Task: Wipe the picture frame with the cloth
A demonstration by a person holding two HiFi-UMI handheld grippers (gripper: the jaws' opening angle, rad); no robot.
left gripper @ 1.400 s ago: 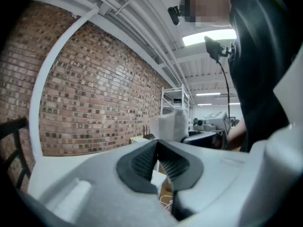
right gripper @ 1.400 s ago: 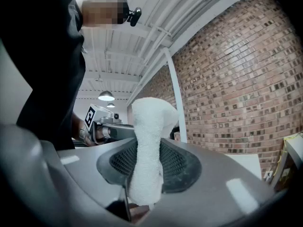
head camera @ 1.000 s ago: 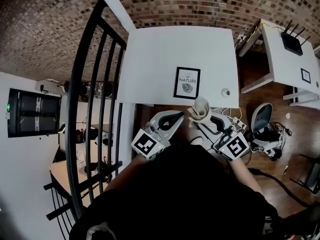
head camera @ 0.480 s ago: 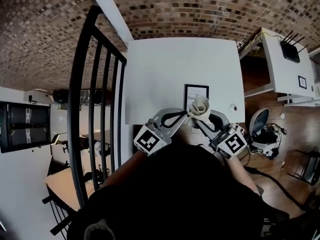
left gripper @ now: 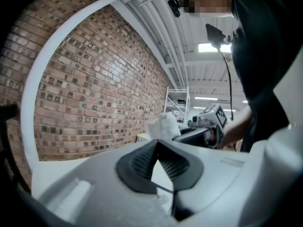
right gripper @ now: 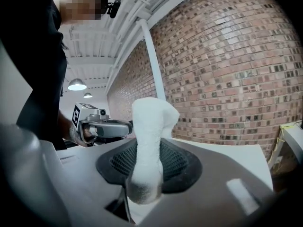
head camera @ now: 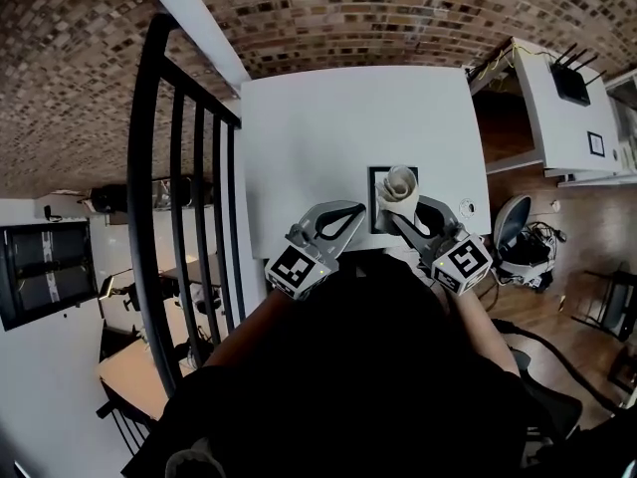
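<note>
In the head view, the picture frame (head camera: pixel 379 210) lies flat on the white table (head camera: pixel 328 127) near its six o'clock edge. The cloth (head camera: pixel 398 189) sits over the frame's three o'clock side, held by the right gripper (head camera: pixel 402 217). The left gripper (head camera: pixel 355 210) waits just beside the frame at nine o'clock.

In the left gripper view, the jaws are together with nothing between them.

In the right gripper view, the jaws are clamped on the rolled cloth (right gripper: pixel 149 126), which stands up between them.

I'd say this is the approach, with the wiping not yet begun. The next move is to press the cloth onto the frame's face and sweep it across, and the left gripper may need to steady the frame.
</note>
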